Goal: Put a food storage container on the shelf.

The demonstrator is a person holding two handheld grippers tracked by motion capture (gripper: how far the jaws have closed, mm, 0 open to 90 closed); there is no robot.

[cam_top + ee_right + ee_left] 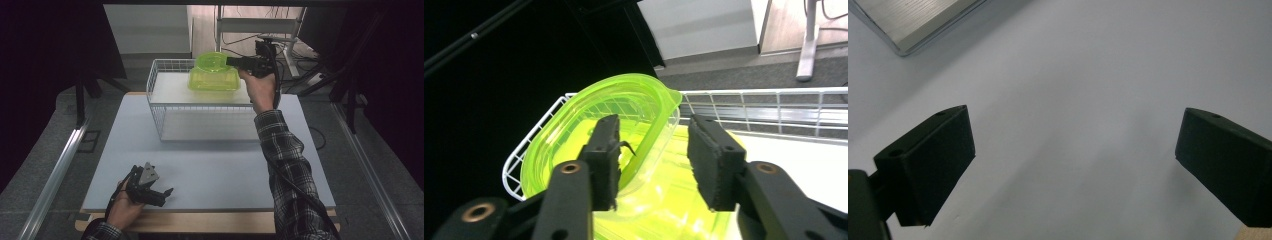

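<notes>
two translucent green plastic tubs [214,79] in wire basket [159,107].

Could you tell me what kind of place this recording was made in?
Probably a lab or workshop: a white table with a wire basket, cables and a stand on the floor behind.

**Bright table, dark room around it**

From above, my white table [210,165] is evenly lit while the sides fall to near black. The wire basket [165,95] casts a soft shadow toward me. My left gripper view is soft and slightly blurred; the green tub [624,130] glows sharply against blackness.
</notes>
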